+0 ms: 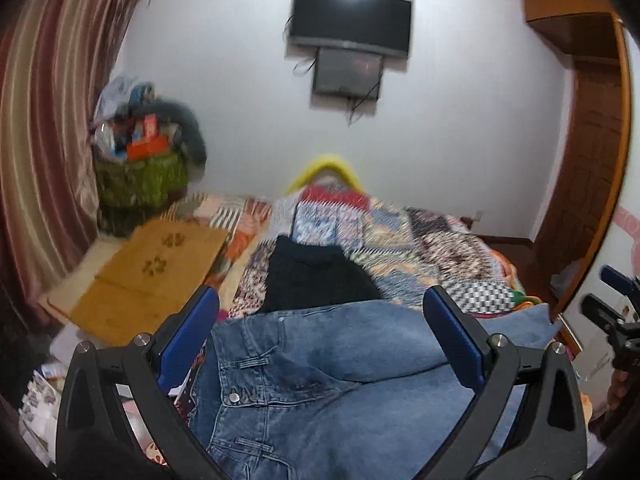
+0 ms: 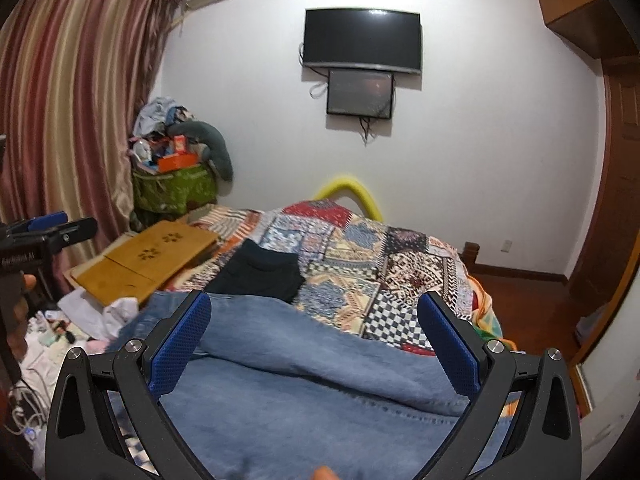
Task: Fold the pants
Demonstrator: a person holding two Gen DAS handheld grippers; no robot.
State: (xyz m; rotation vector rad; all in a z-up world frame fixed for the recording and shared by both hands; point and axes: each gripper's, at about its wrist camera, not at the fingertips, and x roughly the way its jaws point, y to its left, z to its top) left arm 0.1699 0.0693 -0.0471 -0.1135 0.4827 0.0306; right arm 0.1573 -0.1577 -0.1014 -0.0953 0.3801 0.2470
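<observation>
Blue denim jeans [image 1: 320,368] lie spread on the patchwork bedspread [image 1: 420,248], waistband and button toward the left in the left wrist view. My left gripper [image 1: 322,304] hovers above the waist area, open, nothing between its blue pads. In the right wrist view the jeans [image 2: 312,384] show a soft fold of leg fabric. My right gripper [image 2: 316,308] is open above that fold and holds nothing. The right gripper [image 1: 616,304] also shows at the right edge of the left view; the left gripper [image 2: 44,232] sits at the left edge of the right view.
A dark folded garment [image 2: 260,270] lies on the bedspread [image 2: 380,248] beyond the jeans. A wooden lap tray [image 2: 148,256] rests at the bed's left. A heaped green basket [image 2: 176,184], striped curtain [image 2: 72,100], wall television [image 2: 362,38] and wooden door [image 2: 620,160] surround the bed.
</observation>
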